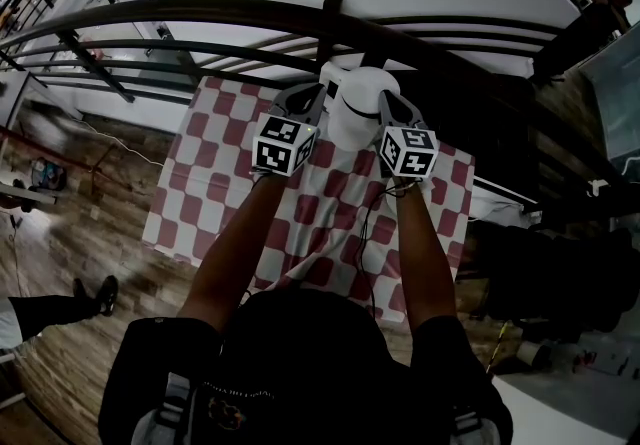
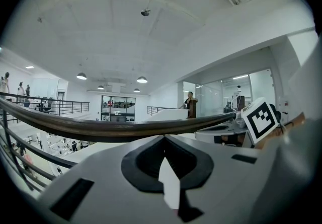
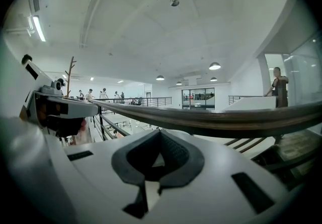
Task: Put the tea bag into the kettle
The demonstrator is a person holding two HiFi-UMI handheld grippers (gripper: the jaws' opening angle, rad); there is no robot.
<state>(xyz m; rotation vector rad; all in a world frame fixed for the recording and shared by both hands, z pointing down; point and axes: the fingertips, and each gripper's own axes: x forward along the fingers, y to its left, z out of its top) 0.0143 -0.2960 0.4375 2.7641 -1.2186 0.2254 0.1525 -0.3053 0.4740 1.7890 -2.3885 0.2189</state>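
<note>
A white kettle (image 1: 358,108) stands at the far edge of the red-and-white checkered table (image 1: 200,213). My left gripper (image 1: 308,98) is held just left of the kettle and my right gripper (image 1: 392,105) just right of it, both pointing away from me. In the left gripper view the jaws (image 2: 163,140) meet at their tips, with a pale sliver between the pads that I cannot identify. The jaws in the right gripper view (image 3: 160,133) are shut with nothing in them. No tea bag shows in any view.
A dark curved railing (image 1: 200,18) runs right behind the table, over a drop to a lower floor. A thin black cable (image 1: 365,233) lies across the cloth near me. Wood floor surrounds the table, and someone's foot (image 1: 100,288) is at the left.
</note>
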